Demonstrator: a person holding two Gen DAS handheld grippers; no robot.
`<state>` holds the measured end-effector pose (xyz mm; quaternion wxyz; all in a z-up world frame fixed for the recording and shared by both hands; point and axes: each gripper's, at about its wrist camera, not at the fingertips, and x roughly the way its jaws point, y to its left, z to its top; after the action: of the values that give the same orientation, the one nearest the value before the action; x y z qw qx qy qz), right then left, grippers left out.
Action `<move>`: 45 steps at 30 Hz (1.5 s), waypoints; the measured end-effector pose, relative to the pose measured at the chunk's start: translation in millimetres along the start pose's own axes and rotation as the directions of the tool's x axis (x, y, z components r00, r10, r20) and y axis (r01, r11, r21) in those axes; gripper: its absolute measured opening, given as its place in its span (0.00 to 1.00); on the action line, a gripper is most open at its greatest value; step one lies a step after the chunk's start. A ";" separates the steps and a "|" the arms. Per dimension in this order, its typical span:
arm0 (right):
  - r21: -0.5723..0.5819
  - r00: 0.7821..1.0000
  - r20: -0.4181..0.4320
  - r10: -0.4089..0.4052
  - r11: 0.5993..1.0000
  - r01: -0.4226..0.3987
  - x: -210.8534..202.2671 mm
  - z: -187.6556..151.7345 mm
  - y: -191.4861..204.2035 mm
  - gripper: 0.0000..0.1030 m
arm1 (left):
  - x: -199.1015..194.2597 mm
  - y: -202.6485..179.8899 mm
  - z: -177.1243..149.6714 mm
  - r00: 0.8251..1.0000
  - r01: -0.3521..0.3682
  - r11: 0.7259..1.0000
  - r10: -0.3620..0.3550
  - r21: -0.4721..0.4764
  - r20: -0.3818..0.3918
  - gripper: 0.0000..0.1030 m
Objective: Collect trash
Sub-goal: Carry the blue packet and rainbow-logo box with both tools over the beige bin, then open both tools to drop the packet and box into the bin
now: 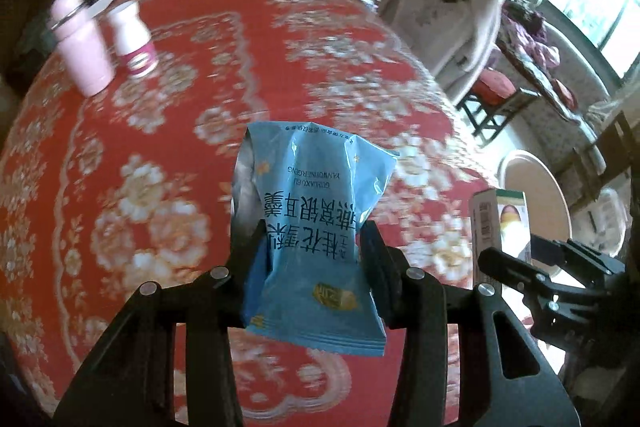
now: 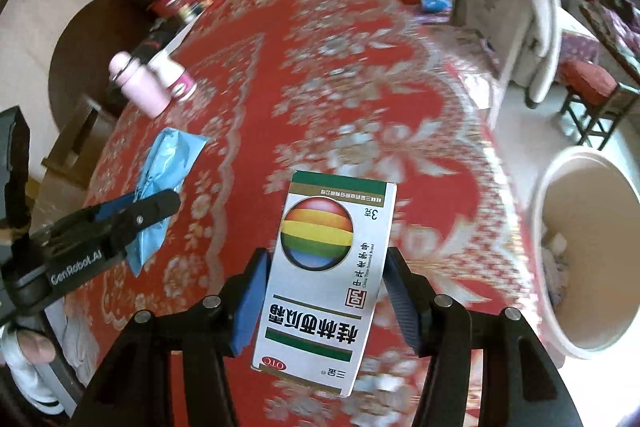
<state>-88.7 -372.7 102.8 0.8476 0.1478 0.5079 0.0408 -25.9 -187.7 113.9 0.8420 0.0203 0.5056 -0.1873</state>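
Left gripper (image 1: 316, 259): jaws clamped on the blue snack packet (image 1: 316, 227). The pads pinch it across its lower half; the torn upper end stands up past the fingertips and the sealed bottom edge hangs below them. Packet is held above the red floral tablecloth (image 1: 200, 107), not touching it.

Right gripper (image 2: 324, 291): jaws closed against the two long sides of a white medicine box (image 2: 328, 279), printed with a rainbow-striped ball. Box sits squarely between the blue pads, its far end projecting beyond the fingertips, near end reaching back toward the camera. Also held clear of the cloth.

From the right wrist view the left gripper shows at the left edge with the packet sticking out forward. From the left wrist view the right gripper (image 1: 504, 251) and box (image 1: 500, 223) show at the right edge, just beside the table's rim.

Farther out: a cream waste bin (image 2: 592, 343) stands on the floor off the table's right side, with crumpled bits inside. A pink flask (image 1: 80, 47) and a small white bottle (image 1: 134, 37) stand side by side on the far left of the cloth. Clutter lies at the table's far end; background is blurred.
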 end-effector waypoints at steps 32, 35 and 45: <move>0.314 0.980 0.026 -0.197 0.932 0.179 -83.1 -38.3 -233.0 0.54 | 66.4 -268.2 2.2 0.978 0.195 0.938 -0.165 0.288 -0.124 0.41; 0.325 0.980 0.023 -0.197 0.929 0.179 -83.6 -37.1 -247.4 0.54 | 76.6 -279.5 2.7 0.976 0.198 0.941 -0.162 0.276 -0.146 0.41; 0.356 0.984 0.023 -0.176 0.921 0.157 -76.8 -33.8 -276.5 0.54 | 104.9 -296.8 5.5 0.958 0.241 0.951 -0.200 0.195 -0.207 0.46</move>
<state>-177.5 -645.9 72.3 0.8213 0.2547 0.4944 -0.1271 -77.0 -495.7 72.6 0.7578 0.0730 0.5568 -0.3322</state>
